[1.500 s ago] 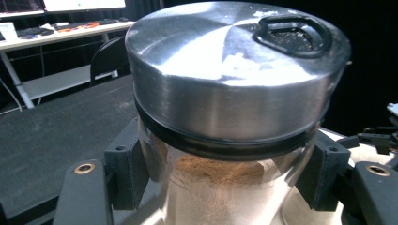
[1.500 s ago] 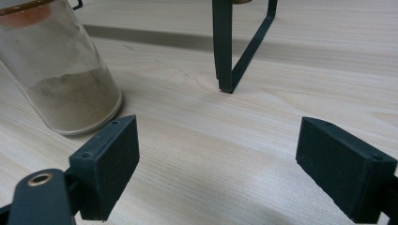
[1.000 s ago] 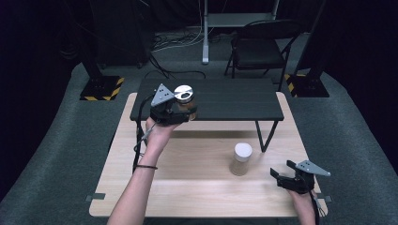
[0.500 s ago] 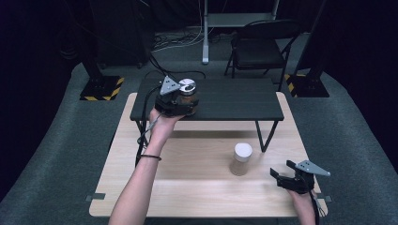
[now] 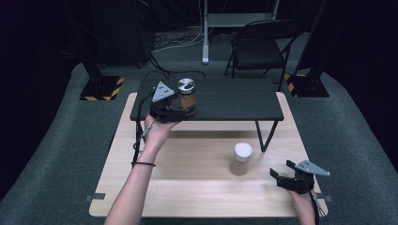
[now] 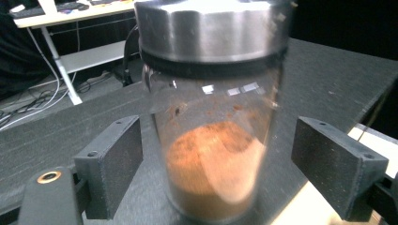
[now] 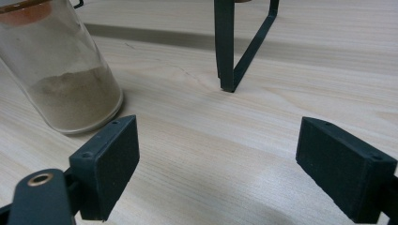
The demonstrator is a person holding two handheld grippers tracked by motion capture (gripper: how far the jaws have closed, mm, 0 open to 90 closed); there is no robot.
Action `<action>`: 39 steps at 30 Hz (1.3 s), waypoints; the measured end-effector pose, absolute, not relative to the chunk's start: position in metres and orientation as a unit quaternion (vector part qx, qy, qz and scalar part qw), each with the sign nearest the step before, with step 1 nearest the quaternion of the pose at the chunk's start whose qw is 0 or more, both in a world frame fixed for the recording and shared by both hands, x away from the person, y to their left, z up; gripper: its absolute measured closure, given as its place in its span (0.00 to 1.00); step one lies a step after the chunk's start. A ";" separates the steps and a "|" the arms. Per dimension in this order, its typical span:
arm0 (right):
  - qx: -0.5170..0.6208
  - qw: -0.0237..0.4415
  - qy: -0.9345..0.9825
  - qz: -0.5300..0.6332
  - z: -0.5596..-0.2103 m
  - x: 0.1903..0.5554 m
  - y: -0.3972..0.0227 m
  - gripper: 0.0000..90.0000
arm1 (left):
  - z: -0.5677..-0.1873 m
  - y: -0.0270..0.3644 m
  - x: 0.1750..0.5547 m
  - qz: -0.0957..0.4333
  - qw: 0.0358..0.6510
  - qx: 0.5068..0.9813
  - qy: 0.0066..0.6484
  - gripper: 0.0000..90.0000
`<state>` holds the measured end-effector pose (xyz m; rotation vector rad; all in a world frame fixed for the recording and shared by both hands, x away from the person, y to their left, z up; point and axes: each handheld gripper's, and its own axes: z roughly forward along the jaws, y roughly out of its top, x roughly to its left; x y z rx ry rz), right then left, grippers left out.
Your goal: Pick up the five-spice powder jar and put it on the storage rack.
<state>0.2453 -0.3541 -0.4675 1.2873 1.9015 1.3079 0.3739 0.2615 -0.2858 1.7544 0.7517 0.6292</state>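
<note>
— So, at the centre?
— Glass jar (image 6: 213,140) with a steel lid (image 5: 186,85), part filled with orange-brown powder, upright on the black shelf (image 5: 234,99) near its left end. No label, brand or writing legible on glass or lid — just a few small pale glints under the rim.

— And the left gripper (image 5: 180,111)?
— Held in the left hand (image 5: 157,130), reaching up over the shelf's front edge. Jaws spread wide either side of the jar, a clear gap on each side, pads (image 6: 115,161) not touching the glass. Grey three-cornered plate on top, cable trailing down toward the forearm.

— Farther out?
— Second jar (image 5: 241,159), pale lid, beige powder inside, standing on the light wooden table (image 5: 187,187) below the shelf's front right leg (image 7: 225,47). Seen close from the right gripper view, leaning in frame, again no readable marking.

— Right gripper (image 5: 281,177)?
— Low at the table's near right corner, in the right hand (image 5: 302,199). Jaws wide apart, nothing between them but bare wood. Beige jar up and to the left of it, apart.

— Around the table?
— Dark carpet, a folding chair (image 5: 260,44) behind, stand bases with yellow-and-black hazard stripes (image 5: 101,89) on both sides, cables on the floor.
</note>
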 end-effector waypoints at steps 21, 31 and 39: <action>0.471 0.247 0.699 0.478 -0.467 0.246 -0.353 0.14 | -0.345 0.305 0.323 0.255 0.540 0.748 0.290 0.18; 0.472 0.247 0.698 0.478 -0.467 0.245 -0.353 0.14 | -0.383 0.321 0.308 0.249 0.533 0.751 0.298 0.18; 0.472 0.247 0.699 0.477 -0.467 0.246 -0.353 0.14 | -0.413 0.329 0.296 0.254 0.525 0.758 0.292 0.18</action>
